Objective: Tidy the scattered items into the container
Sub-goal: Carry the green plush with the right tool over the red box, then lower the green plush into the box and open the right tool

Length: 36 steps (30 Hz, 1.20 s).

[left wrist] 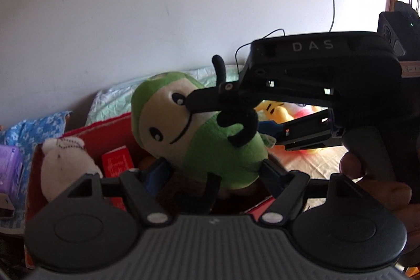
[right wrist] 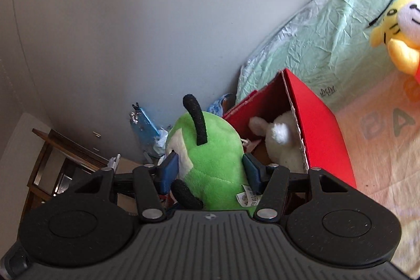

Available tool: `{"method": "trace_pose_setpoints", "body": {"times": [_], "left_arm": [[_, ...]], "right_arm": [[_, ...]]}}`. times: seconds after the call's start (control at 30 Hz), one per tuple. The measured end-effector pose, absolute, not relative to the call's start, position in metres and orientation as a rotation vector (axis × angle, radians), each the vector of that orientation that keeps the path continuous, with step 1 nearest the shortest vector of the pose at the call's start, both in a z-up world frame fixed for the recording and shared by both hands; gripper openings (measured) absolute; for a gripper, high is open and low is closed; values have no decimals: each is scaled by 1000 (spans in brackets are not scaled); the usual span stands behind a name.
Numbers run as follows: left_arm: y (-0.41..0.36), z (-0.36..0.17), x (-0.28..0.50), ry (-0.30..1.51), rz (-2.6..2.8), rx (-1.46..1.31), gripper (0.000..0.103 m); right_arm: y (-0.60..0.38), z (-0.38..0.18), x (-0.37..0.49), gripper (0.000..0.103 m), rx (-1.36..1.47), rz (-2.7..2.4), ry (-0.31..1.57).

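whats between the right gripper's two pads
The green plush toy: in the right wrist view the right gripper has its blue pads pressed against the toy's sides.

**Few Words Legible at the Toy Box**

From my left gripper's camera, the white letters "DAS" stood along the top of my right gripper (left wrist: 237, 120). Through my right gripper's camera, large grey letters "A" and "S" showed on the pale mat (right wrist: 388, 127). Print on the green plush's tag (right wrist: 246, 198) was too small to read.
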<state>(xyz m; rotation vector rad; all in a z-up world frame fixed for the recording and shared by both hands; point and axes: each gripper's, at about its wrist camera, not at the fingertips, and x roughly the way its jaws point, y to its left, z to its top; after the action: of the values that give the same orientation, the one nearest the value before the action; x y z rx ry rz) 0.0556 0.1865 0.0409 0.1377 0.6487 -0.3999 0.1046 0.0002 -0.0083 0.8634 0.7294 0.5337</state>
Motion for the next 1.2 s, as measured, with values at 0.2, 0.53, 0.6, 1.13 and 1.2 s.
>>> {"method": "trace_pose_setpoints", "body": {"times": [0.2, 0.53, 0.6, 1.13, 1.2], "left_arm": [[204, 28, 68, 665, -398, 170, 72], [214, 17, 95, 703, -475, 138, 88], [216, 16, 95, 709, -488, 128, 88], [216, 10, 93, 788, -488, 119, 89], [217, 10, 94, 798, -476, 112, 90]], "right_arm": [[19, -7, 106, 46, 715, 434, 709], [37, -1, 106, 35, 534, 361, 748], [41, 1, 104, 32, 496, 353, 764], [59, 6, 99, 33, 316, 300, 820], [59, 8, 94, 33, 313, 291, 813]]}}
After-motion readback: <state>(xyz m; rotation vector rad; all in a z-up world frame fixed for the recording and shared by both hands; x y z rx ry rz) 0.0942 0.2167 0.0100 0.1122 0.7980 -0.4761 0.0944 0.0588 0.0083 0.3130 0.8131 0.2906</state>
